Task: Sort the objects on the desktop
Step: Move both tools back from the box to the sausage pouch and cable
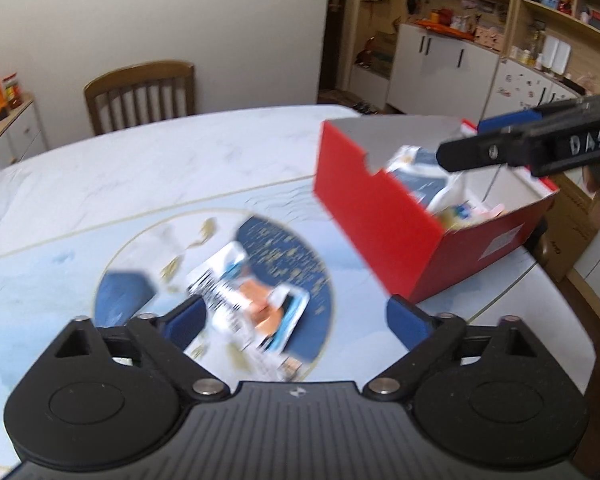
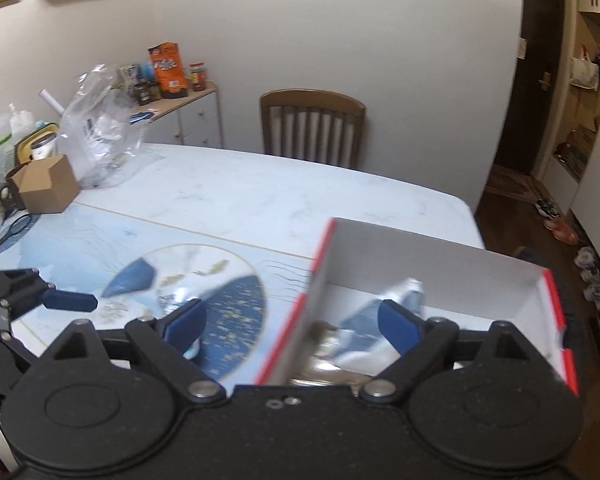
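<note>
A flat packet (image 1: 252, 308) lies on the bench (image 1: 180, 168), left of the red box (image 1: 388, 220). The left gripper (image 1: 296, 320) hangs over it, jaws wide open and empty. The right gripper (image 2: 292, 320) is open too. The packet looks light, soft and crinkly; pinch its long edges.

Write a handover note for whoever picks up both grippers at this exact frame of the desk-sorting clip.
Left gripper: open, nothing held, over the packet that lies on the table.
Right gripper: open, nothing held, over the near edge of the red box.
The box stands on the table's right side and already holds several packets.
Done: those items are in the box.
Left: the blurred white, orange and blue packet on the table's dark blue circle is not yet in the box; it looks like the next pick. Clutter at the far left of the table may also need sorting.
</note>
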The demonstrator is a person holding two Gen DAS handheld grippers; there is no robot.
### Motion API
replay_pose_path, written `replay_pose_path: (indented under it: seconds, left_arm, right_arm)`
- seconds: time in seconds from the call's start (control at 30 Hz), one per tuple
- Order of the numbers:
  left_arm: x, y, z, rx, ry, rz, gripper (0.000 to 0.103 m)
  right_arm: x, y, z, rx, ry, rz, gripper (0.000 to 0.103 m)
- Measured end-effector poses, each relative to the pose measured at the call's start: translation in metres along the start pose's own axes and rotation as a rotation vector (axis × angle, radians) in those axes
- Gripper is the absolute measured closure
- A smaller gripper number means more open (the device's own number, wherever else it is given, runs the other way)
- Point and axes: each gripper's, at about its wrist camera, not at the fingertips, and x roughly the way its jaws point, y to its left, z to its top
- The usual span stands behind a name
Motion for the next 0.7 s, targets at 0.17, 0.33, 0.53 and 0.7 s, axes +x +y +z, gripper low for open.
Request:
replay_pose_path:
  seconds: [0.17,0.33,0.53,0.7]
  left_arm:
    - [0.005,0.012,-0.015,0.004,0.026,0.003,0.002]
    - [0.013,0.022,-0.025,0.005,0.037,0.011,0.002]
    - [0.025,0.023,-0.033,0.028,0.038,0.030,0.002]
    - [0.039,0.023,-0.035,0.099,0.028,0.005,0.002]
  right_arm:
    - [0.022,0.033,0.006,-0.020,0.018,0.026,0.010]
    - [0.050,0.055,0.003,-0.019,0.066,0.034,0.010]
    - [0.085,0.070,-0.004,-0.016,0.137,0.046,0.012]
    - [0.110,0.077,-0.011,-0.039,0.199,0.047,0.017]
